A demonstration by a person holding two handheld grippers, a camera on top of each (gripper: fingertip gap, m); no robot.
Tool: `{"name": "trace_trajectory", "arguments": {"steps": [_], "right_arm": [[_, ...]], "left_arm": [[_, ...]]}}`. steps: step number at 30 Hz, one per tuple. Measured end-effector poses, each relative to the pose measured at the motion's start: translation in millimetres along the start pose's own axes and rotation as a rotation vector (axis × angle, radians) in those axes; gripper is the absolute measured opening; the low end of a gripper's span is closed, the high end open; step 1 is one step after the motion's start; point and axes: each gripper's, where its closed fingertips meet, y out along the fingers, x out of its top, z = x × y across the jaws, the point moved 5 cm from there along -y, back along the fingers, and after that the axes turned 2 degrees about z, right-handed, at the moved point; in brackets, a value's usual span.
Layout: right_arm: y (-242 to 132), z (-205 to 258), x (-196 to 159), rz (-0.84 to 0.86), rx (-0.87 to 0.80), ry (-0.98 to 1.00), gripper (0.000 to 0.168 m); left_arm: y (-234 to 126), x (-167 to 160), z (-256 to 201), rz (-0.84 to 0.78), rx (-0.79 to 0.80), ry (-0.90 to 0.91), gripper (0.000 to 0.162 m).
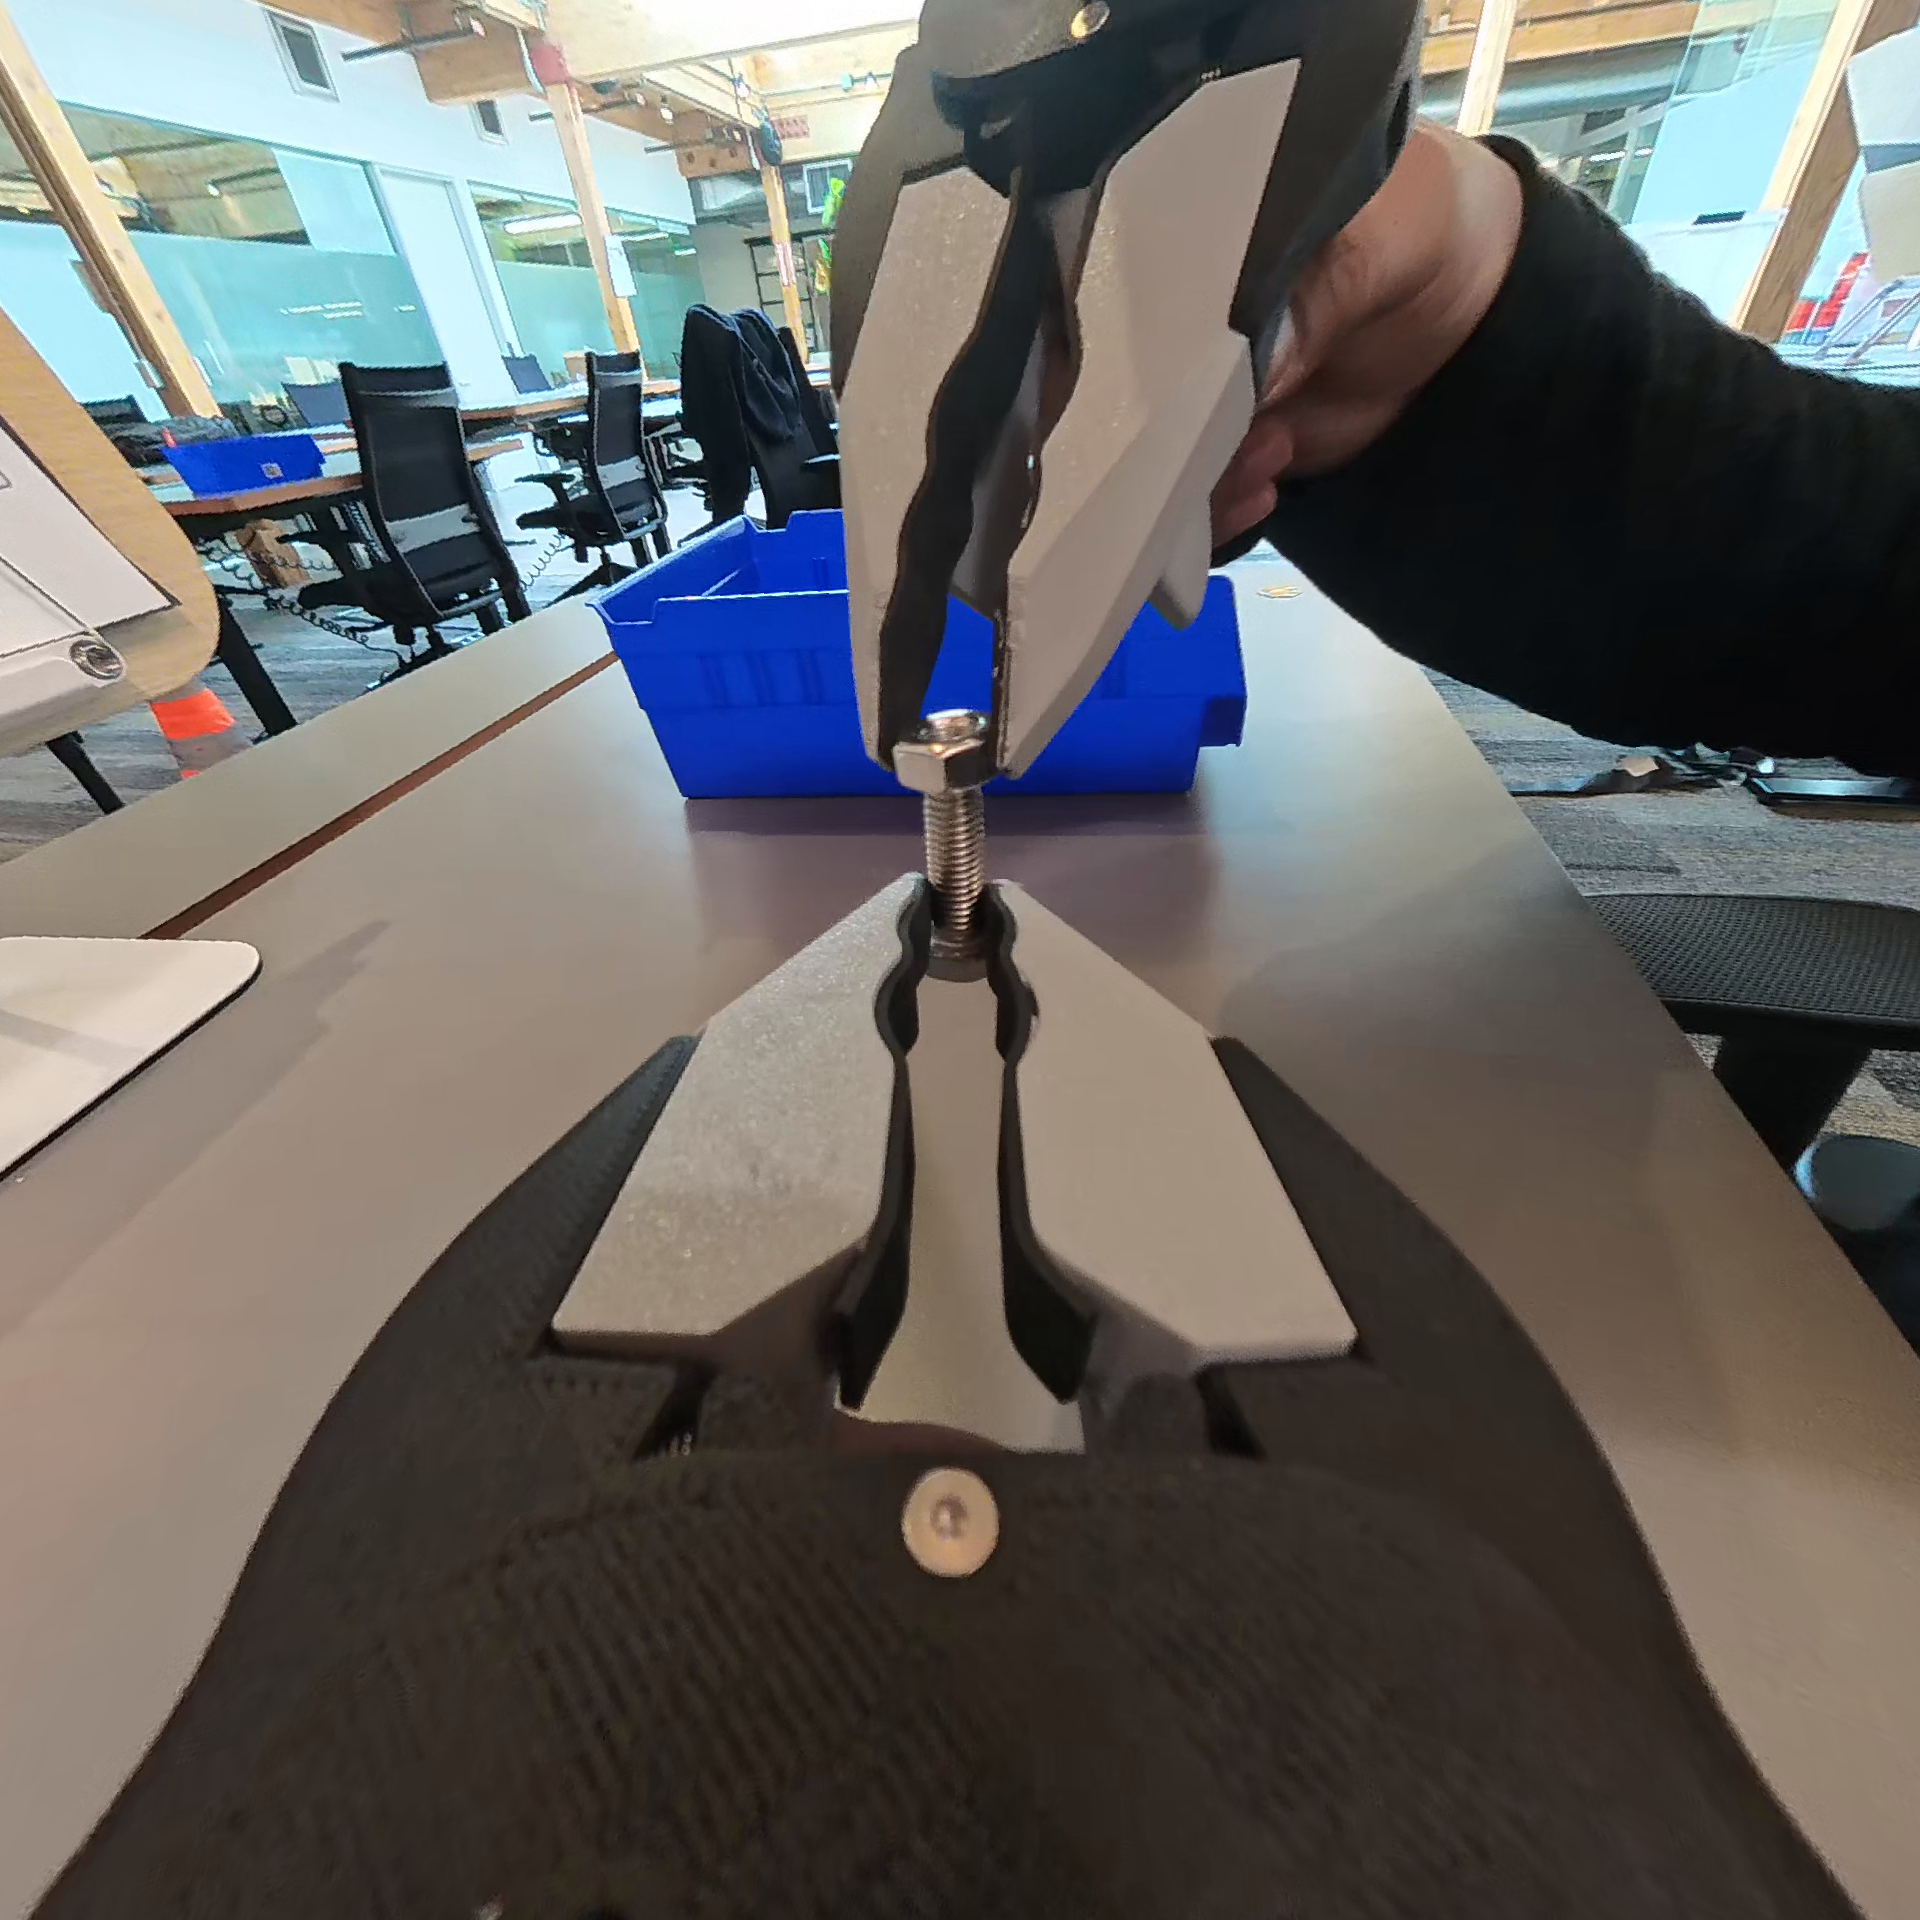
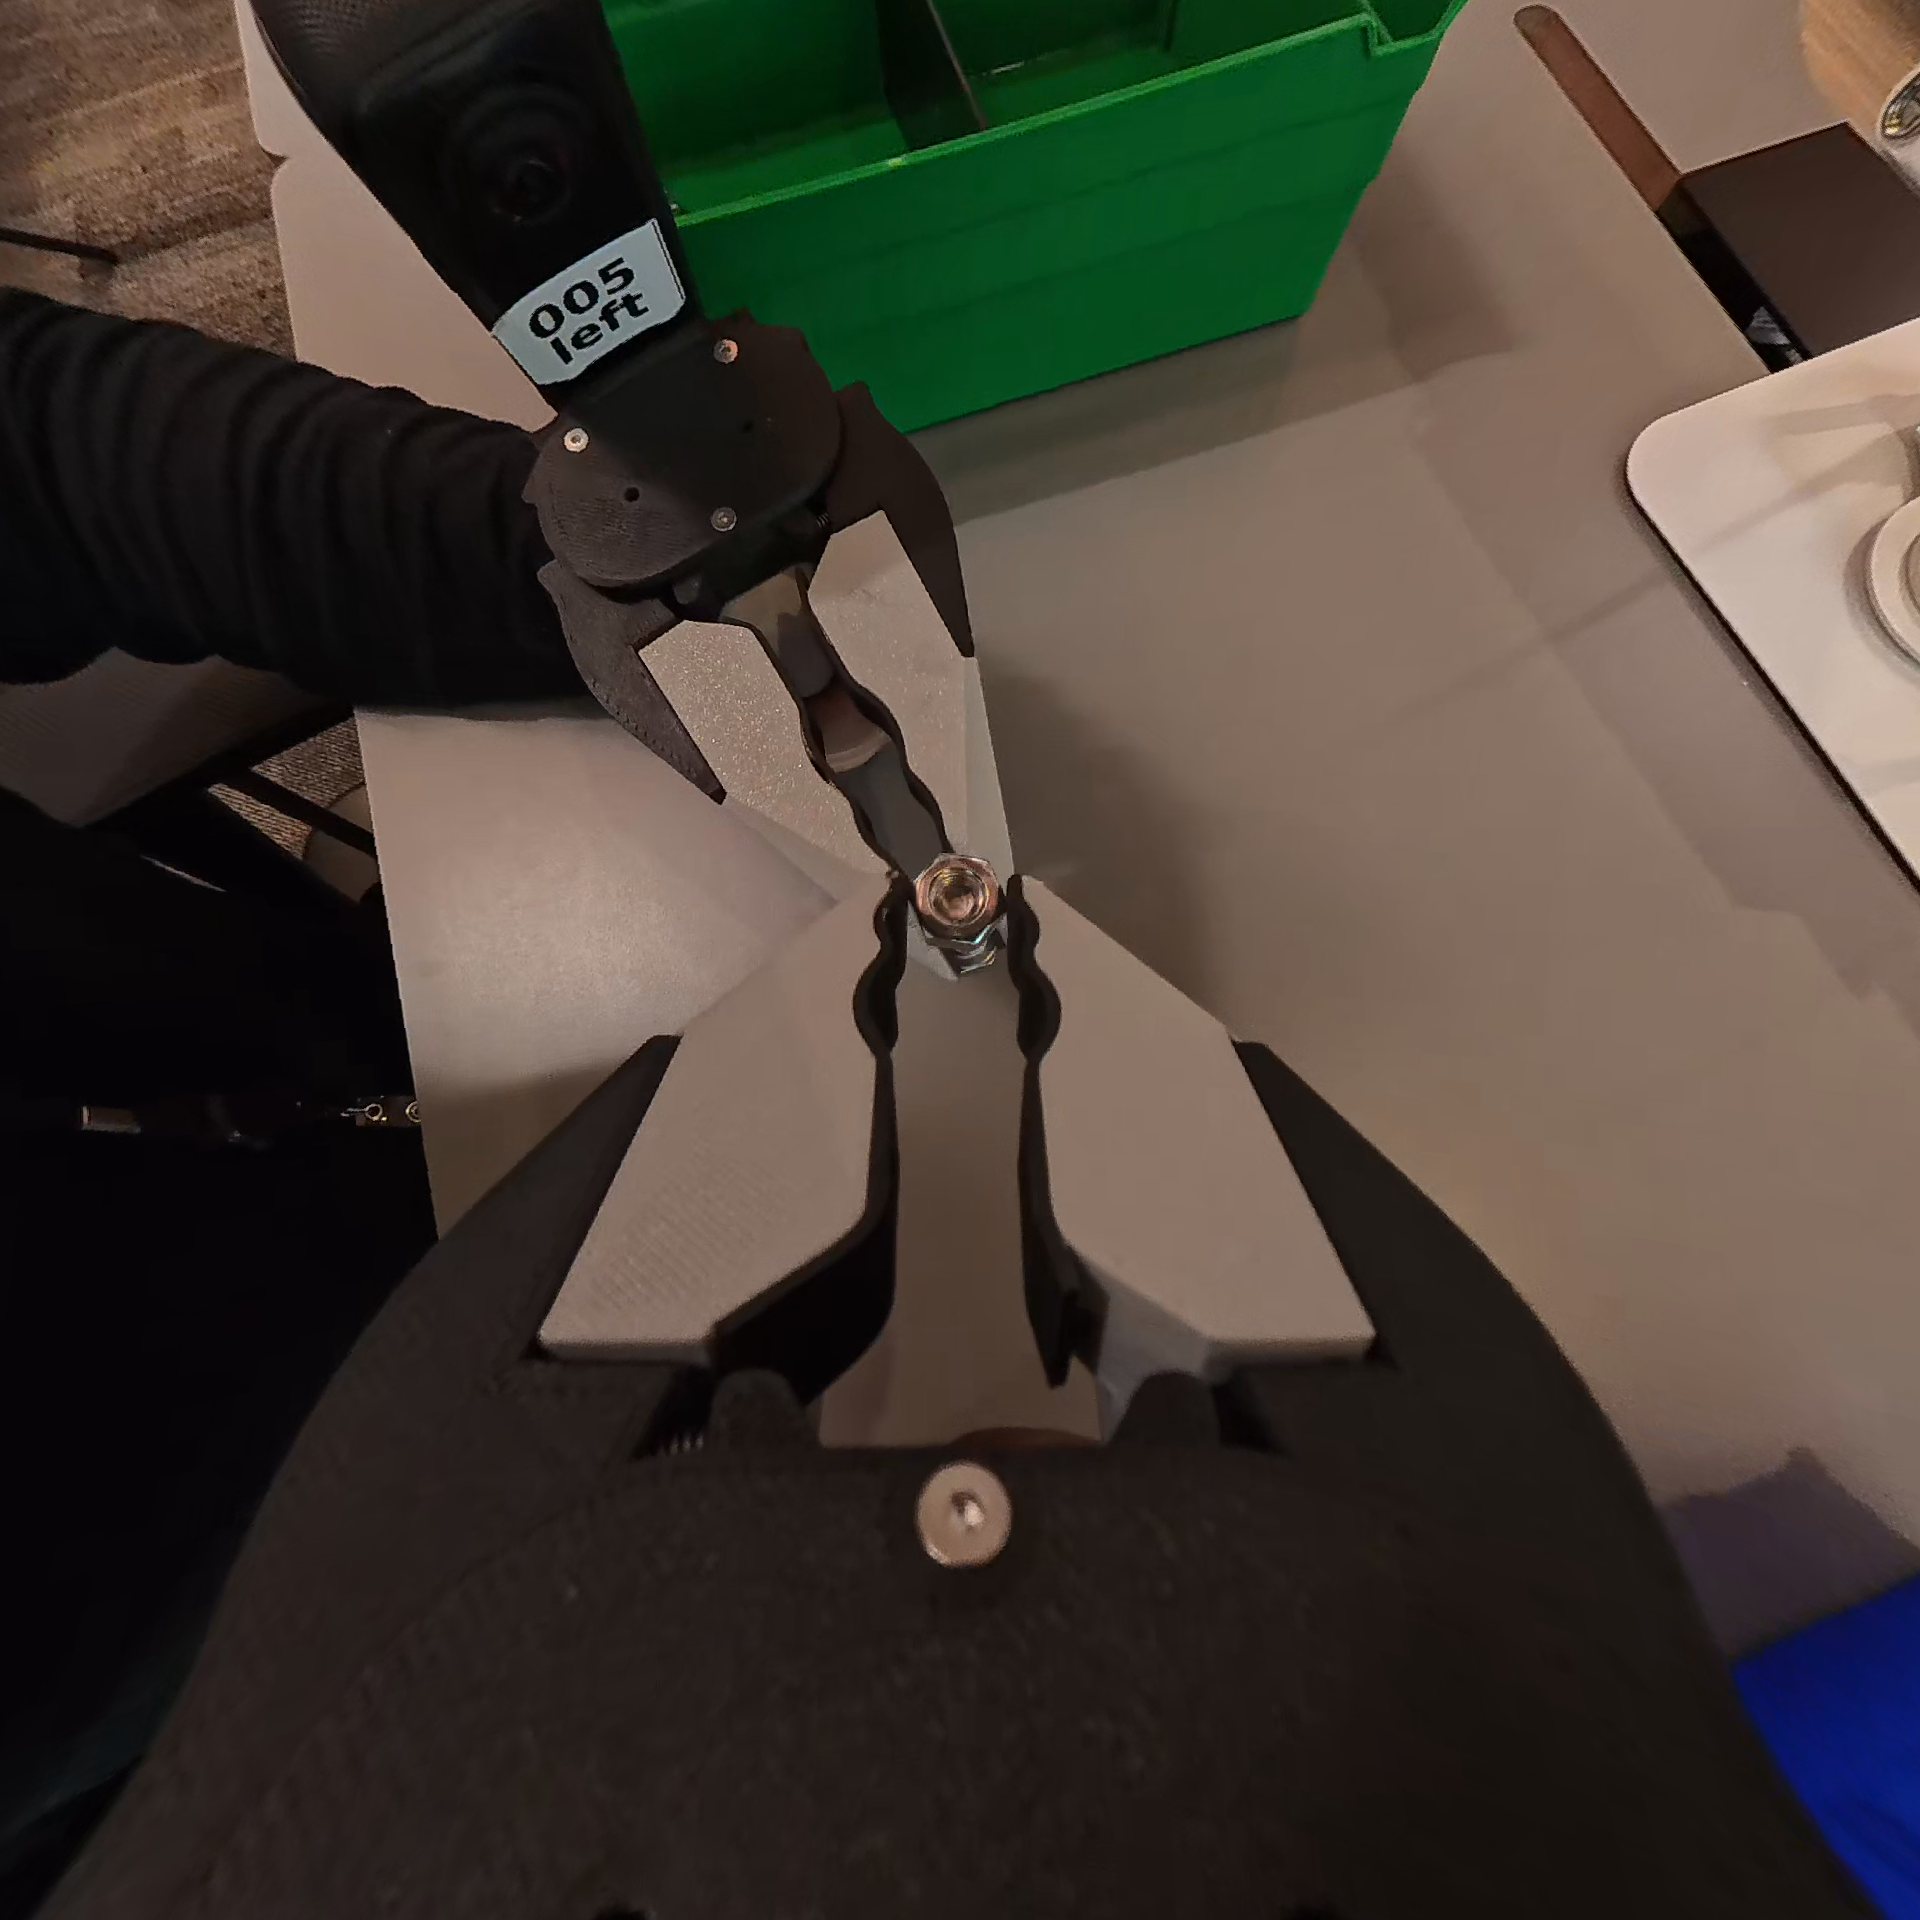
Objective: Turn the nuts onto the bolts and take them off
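Note:
A steel bolt (image 1: 954, 847) stands upright above the grey table (image 1: 416, 935). My left gripper (image 1: 958, 906) is shut on its lower end, close to the head. A hex nut (image 1: 937, 767) sits near the bolt's top end. My right gripper (image 1: 948, 764) comes down from above and is shut on this nut. In the right wrist view I look down the bolt's axis: my right gripper (image 2: 954, 909) pinches the nut (image 2: 951, 894), and the left gripper (image 2: 948, 871) reaches in from the upper left and holds the bolt (image 2: 964, 958) beneath it.
A blue bin (image 1: 935, 665) stands just behind the bolt. A green divided bin (image 2: 1039, 208) stands at the far side of the table (image 2: 1351, 831). A white pad (image 2: 1766, 582) lies at the table's edge. A mesh chair (image 1: 1766, 966) stands beside the table. My left and right fingertips are right by each other.

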Motion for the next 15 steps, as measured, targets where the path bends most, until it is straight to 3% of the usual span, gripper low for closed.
{"name": "trace_trajectory", "arguments": {"steps": [15], "right_arm": [[6.6, -2.5, -1.2, 0.063, -0.043, 0.009, 0.016]], "left_arm": [[2.1, -2.6, 2.1, 0.047, 0.035, -0.005, 0.007]]}}
